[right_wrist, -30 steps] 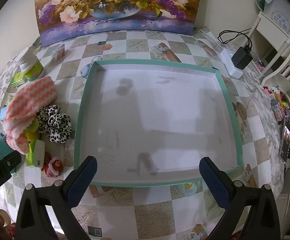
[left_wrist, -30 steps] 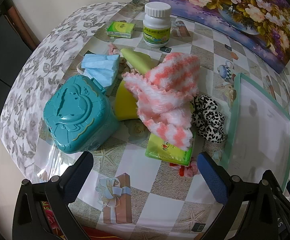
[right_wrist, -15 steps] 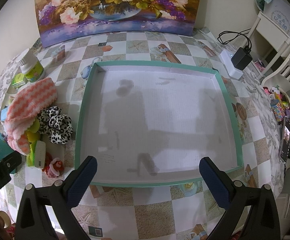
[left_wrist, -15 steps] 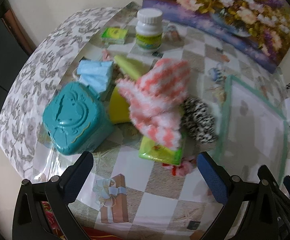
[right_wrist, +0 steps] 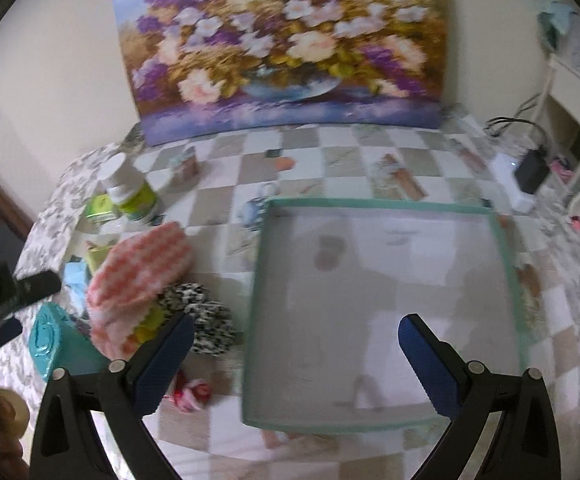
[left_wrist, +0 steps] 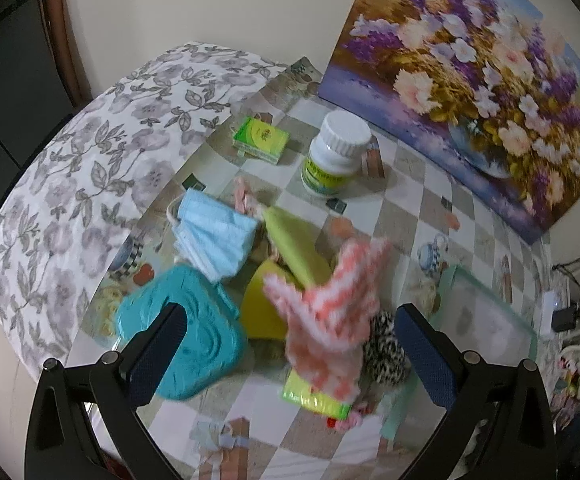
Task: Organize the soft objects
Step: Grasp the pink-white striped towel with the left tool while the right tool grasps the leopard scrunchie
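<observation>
1. The wall (right_wrist: 70, 60) is plain cream.
2. A flower painting (right_wrist: 282, 48) leans against it on the counter (right_wrist: 329, 160), which has a checkered cover.
3. White furniture (right_wrist: 577, 120) stands at the right.
4. A dark door (left_wrist: 6, 80) is on the left.

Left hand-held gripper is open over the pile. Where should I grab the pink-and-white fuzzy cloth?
Take the pink-and-white fuzzy cloth at its raised upper fold, coming from above with the left hand-held gripper. It drapes on top of the pile, over the yellow item and the green packet, so the bunched top is free. Its lower edges lie against the leopard-print item, which a low grip would probably catch.
</observation>
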Motion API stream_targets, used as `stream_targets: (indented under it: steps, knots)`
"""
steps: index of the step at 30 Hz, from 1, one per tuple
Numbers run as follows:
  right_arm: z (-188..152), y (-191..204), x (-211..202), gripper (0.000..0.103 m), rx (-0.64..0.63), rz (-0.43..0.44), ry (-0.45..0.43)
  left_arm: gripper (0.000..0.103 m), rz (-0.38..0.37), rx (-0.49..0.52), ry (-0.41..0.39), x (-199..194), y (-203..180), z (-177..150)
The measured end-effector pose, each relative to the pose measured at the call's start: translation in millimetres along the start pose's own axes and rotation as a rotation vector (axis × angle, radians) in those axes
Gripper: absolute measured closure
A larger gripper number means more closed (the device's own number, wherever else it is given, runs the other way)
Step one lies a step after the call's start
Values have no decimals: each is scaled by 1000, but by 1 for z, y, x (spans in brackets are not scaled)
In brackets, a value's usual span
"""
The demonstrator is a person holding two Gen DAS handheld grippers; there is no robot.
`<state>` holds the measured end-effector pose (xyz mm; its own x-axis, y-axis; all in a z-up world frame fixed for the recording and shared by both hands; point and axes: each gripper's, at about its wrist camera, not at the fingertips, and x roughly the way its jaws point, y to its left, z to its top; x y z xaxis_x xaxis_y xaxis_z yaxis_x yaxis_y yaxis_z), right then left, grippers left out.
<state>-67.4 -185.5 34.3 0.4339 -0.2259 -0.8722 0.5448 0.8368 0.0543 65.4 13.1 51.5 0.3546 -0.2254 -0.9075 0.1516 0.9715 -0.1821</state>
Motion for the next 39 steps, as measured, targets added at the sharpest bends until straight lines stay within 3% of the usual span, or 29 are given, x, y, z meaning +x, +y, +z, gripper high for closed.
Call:
stream_targets:
  steps: [1,7,20,27,33,39]
  knots:
    - [2,0,-5,0,33,94,13,0,-9,-1,4,2,-1,1]
    - [11,23,31,4,-43,94,46,0,-120,13,34,23,-15,10]
    - [3,44,77,54,-114,216,153,1,-83,137,116,53,-32,7]
    - [-5,46,91,62,-111,262,203,32,-102,166,150,65,-40,2]
    - [-12,47,99,64,-111,265,222,63,-45,190,195,84,-40,-5]
    - [-16,43,97,72,-109,274,210,77,-37,184,190,86,-38,-6]
